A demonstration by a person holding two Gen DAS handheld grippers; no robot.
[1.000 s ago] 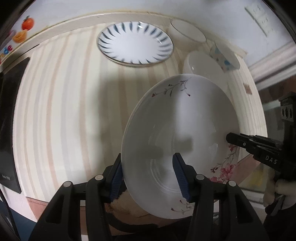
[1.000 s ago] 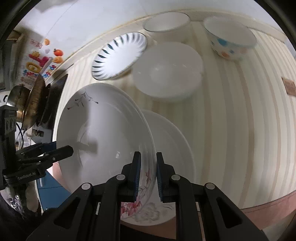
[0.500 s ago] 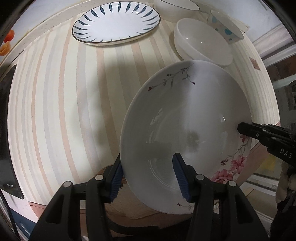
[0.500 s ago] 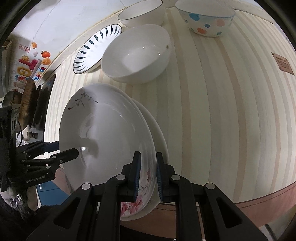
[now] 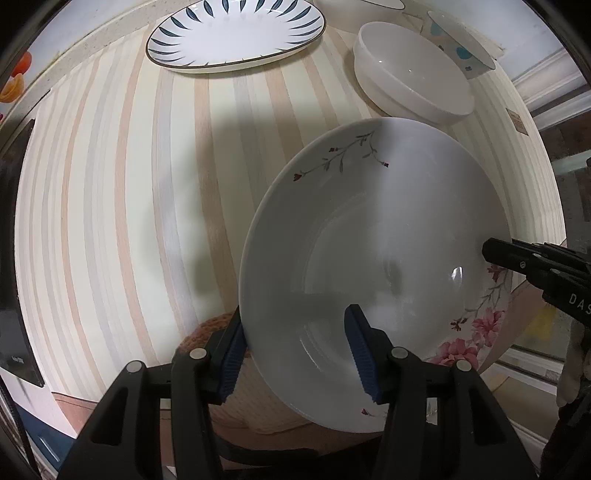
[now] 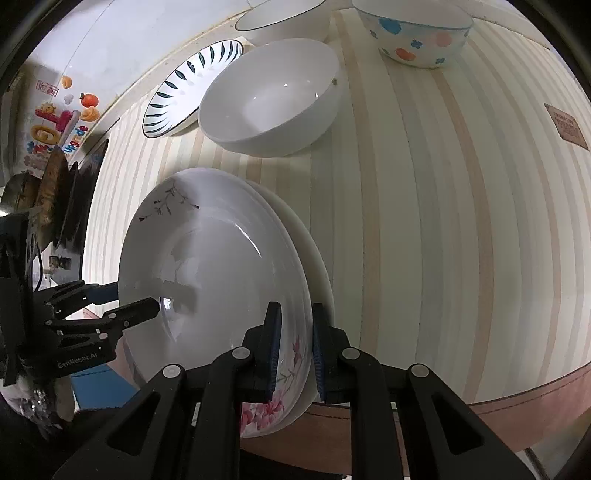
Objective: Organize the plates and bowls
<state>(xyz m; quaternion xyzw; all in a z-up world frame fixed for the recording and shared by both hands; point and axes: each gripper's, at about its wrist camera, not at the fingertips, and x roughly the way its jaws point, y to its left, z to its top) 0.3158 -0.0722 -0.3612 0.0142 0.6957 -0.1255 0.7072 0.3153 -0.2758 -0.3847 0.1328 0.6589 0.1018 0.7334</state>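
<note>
A white deep plate with pink flowers (image 5: 376, 236) (image 6: 214, 273) is held over the striped table by both grippers. My left gripper (image 5: 297, 354) (image 6: 127, 299) straddles its near rim, one pad under the edge and one inside, shut on it. My right gripper (image 6: 295, 350) (image 5: 495, 253) is shut on the flowered rim at the opposite side. A plain white plate (image 6: 319, 258) lies just below, showing only as a crescent on the right. Whether the two plates touch I cannot tell.
A white bowl (image 6: 269, 99) (image 5: 413, 74) stands beyond the plates. A blue-leaf plate (image 5: 236, 33) (image 6: 184, 92), a dark-rimmed bowl (image 6: 284, 18) and a dotted bowl (image 6: 417, 37) line the back wall. A dark slab (image 5: 14, 295) lies left; the table edge (image 6: 498, 398) is near.
Both grippers have carried the flowered plate down and over the plain plate, which is now mostly covered. The table and the white bowl look closer. Neither grip has changed.
</note>
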